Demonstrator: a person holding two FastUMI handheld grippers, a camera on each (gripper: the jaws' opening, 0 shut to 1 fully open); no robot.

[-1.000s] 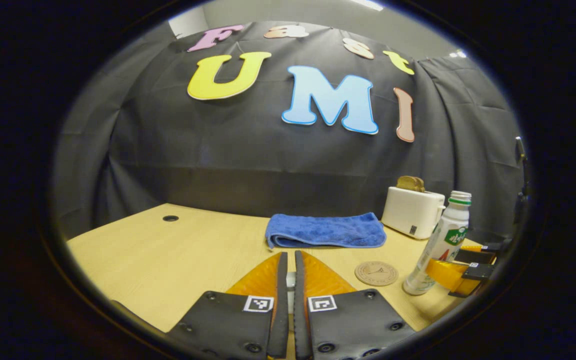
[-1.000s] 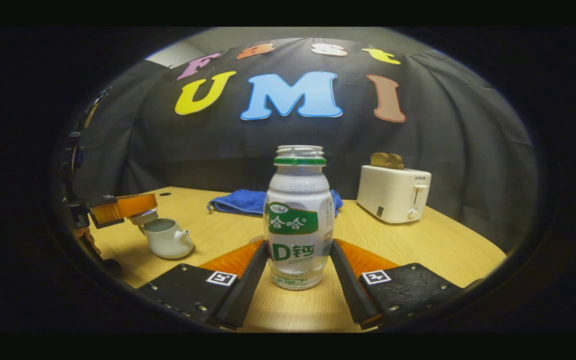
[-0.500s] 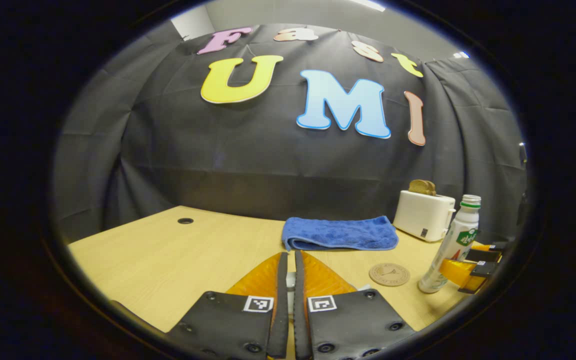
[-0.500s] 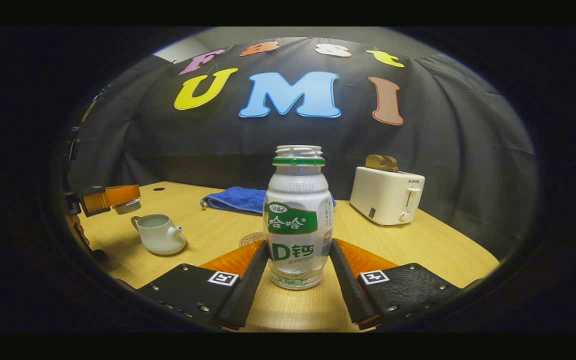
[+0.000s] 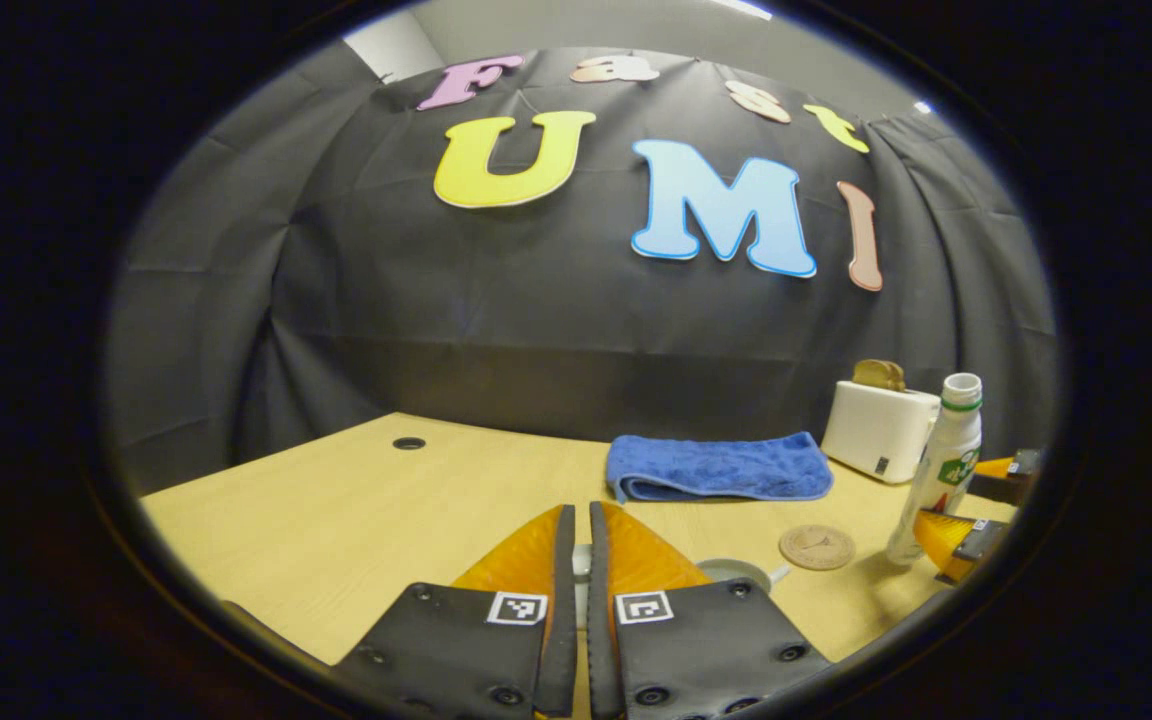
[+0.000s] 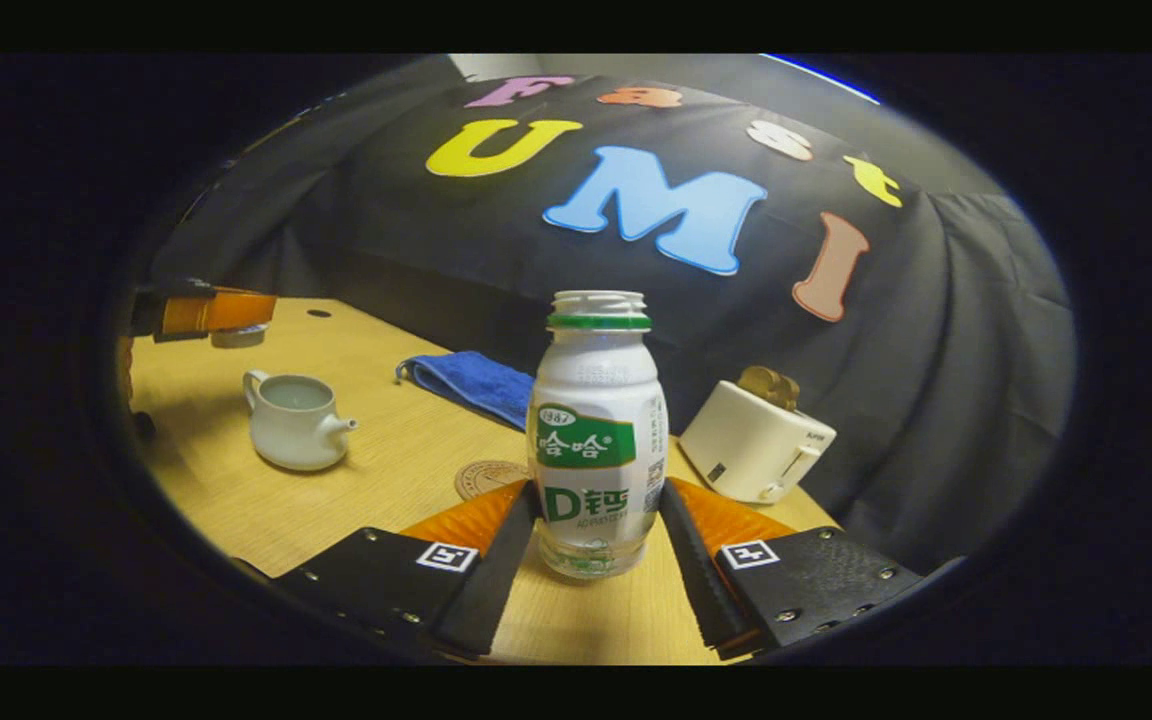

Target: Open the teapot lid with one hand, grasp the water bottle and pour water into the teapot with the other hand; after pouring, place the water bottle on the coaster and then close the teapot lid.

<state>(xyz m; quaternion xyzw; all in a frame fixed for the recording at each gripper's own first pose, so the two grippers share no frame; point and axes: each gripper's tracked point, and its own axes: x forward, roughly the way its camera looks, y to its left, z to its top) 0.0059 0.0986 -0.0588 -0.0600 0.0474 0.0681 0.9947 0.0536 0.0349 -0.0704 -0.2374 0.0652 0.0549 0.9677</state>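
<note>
Between the right gripper (image 6: 596,520)'s fingers, nearest to that camera, stands the water bottle (image 6: 598,430), uncapped and upright against them, both fingers pressing its lower sides; its base looks a little above the wooden table (image 6: 386,470). Just behind the left finger lies the round coaster (image 6: 489,478), flat and bare. Farther left sits the white teapot (image 6: 291,432), lid off, spout pointing toward the coaster. Beyond it, at the table's left edge, the left gripper (image 6: 206,312) hangs above the surface with the teapot lid (image 6: 238,337) pinched under its tips.

From the left gripper view, the left gripper (image 5: 576,540) has its fingers drawn nearly together on a small pale piece, the lid's knob. Just right of them the teapot's open rim (image 5: 733,572) peeks out below. Past that lie the coaster (image 5: 816,547) and the water bottle (image 5: 936,467), with the right gripper (image 5: 971,520) clasping it. Farther back rest a folded blue towel (image 5: 719,467) and a white toaster (image 5: 879,428) holding bread, near the black cloth wall.
</note>
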